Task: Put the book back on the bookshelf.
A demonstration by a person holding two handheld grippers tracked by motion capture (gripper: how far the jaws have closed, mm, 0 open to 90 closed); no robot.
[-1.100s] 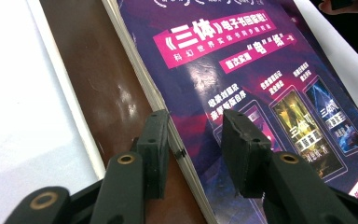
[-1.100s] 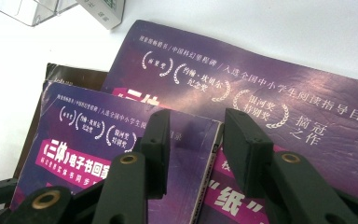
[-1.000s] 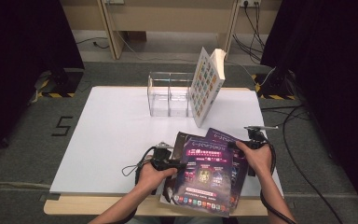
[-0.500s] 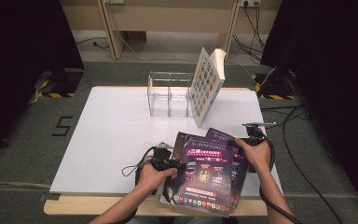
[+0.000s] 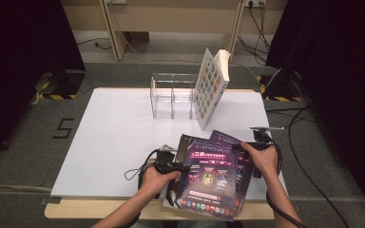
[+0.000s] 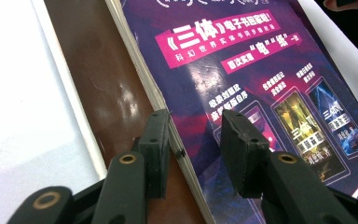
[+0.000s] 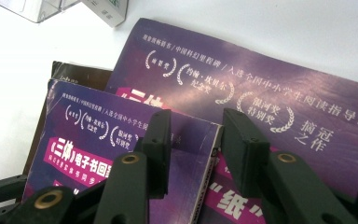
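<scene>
A stack of purple magazines lies at the table's front edge. The top magazine (image 5: 211, 178) (image 6: 261, 70) (image 7: 98, 149) rests on a second purple one (image 5: 225, 138) (image 7: 284, 107) and on a brown book (image 5: 184, 142) (image 6: 107, 93). My left gripper (image 5: 173, 167) (image 6: 193, 135) is open, its jaws astride the top magazine's left edge without pressing on it. My right gripper (image 5: 248, 147) (image 7: 193, 126) is open astride that magazine's right edge; its jaws have just been closing a little, with that edge between them.
A clear acrylic holder (image 5: 171, 97) stands at the back of the white table (image 5: 114, 133), and a thick book (image 5: 211, 88) leans against its right end. Cables trail on the floor to the right. The left half of the table offers free room.
</scene>
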